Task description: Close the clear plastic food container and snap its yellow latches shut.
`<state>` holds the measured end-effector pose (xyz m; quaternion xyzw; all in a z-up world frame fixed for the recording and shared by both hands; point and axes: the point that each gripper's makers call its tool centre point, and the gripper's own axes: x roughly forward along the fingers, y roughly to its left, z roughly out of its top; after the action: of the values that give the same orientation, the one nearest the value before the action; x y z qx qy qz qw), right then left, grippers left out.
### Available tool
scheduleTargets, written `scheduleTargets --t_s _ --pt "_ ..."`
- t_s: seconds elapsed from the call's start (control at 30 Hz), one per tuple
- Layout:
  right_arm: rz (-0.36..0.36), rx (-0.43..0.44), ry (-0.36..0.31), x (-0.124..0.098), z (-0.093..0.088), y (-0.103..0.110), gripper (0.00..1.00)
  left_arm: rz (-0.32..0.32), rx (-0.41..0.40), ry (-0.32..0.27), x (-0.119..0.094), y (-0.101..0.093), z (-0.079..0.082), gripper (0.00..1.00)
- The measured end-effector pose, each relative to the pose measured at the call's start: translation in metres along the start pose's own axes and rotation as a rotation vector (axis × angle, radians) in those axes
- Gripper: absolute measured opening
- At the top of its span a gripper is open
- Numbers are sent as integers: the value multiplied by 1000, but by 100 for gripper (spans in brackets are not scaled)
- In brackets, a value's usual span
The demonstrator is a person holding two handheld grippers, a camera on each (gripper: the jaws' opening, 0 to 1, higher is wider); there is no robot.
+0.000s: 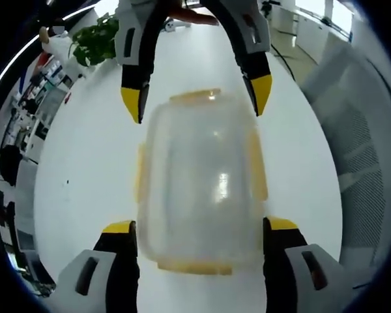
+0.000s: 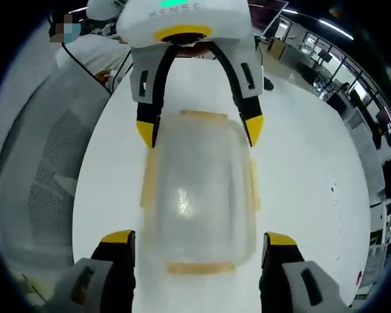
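Grippers are both sitting released, jaws spread wide, one at each short end of the container (image 1: 199,179) and facing each other. Left gripper (image 1: 199,236) is straddling the near end in the left gripper view, with the right gripper (image 1: 199,98) coming in from the top at the far end. The right gripper view is showing the mirror of that: right gripper (image 2: 199,244) at the bottom, left gripper (image 2: 199,130) at the top. Neither is gripping anything; whether any jaw tip is touching the plastic, I can't tell.

Container is lying flat in the middle of the white counter (image 1: 85,169), lid apparently already seated. It is looking cloudy-clear, rounded-rectangular, apparently empty, with glare on the lid. Yellow latches (image 1: 257,166) are running along all four sides. Whether they are snapped or just hanging loose I can't tell; the picture is blurred.

Judging the step: latching is pending. Doing it well means one gripper pinning the lid flat while the other is pressing each latch down against the wall, working opposite pairs so the lid isn't rocking, and keeping force straight so the box isn't sliding on the slick counter.
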<state>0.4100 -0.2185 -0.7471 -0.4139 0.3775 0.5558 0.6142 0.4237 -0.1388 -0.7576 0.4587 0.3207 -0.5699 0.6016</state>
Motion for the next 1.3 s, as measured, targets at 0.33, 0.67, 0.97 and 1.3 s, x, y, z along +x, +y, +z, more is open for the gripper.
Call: scheduleTargets --t_s 0.33,0.67,0.97,1.3 --pt "-10 0 -5 8 -1 -2 79 2 -17 7 7 0 -2 81" --pt "-6 -8 8 11 -4 0 76 15 -10 25 11 1 -4 82" --pt "0 -21 31 14 -2 -2 76 21 -24 13 10 1 -7 82" --pt "6 -30 31 20 14 -2 76 33 -26 23 4 0 -24 82"
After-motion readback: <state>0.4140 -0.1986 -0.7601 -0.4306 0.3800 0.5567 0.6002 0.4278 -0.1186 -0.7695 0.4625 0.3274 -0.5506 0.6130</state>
